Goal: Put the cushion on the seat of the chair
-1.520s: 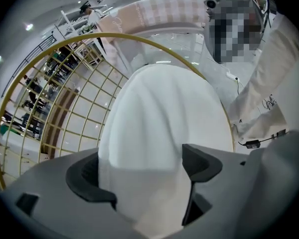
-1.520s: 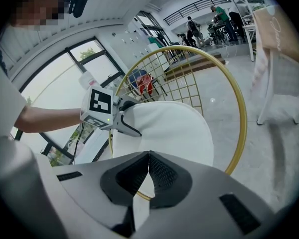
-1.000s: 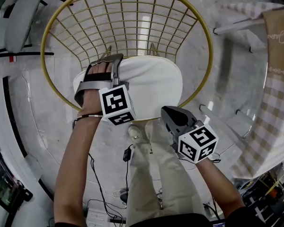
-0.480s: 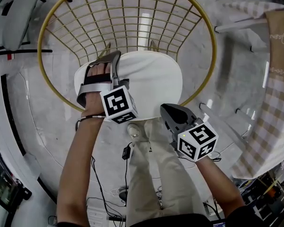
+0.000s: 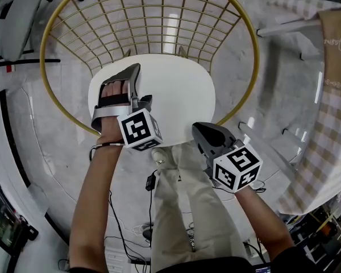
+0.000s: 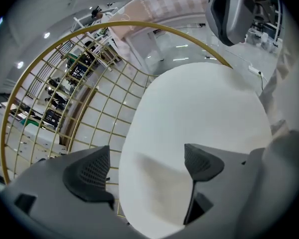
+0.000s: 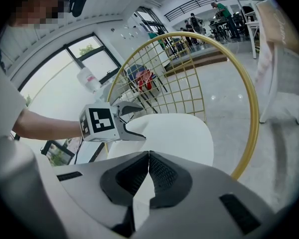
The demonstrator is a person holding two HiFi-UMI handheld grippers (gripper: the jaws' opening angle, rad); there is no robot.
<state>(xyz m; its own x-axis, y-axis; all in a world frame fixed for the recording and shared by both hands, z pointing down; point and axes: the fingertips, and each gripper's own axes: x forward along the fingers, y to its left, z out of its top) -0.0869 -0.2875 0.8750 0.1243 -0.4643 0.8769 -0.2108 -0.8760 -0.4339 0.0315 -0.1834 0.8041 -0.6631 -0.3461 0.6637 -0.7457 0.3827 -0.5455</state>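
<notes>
A white cushion lay flat on the seat of a gold wire chair, at the center of the head view and inside the chair's round rim. The left gripper hung over the cushion's left edge with its jaws spread wide. In the left gripper view that edge showed in the gap between the jaws, and neither pad pressed on it. The right gripper was held low and to the right, just off the cushion's near edge and above the person's trouser leg. Its jaws were clenched tip to tip on nothing, as the right gripper view showed. A table with a checked cloth stood at the frame's right edge, and cables trailed across the pale floor at lower left.
</notes>
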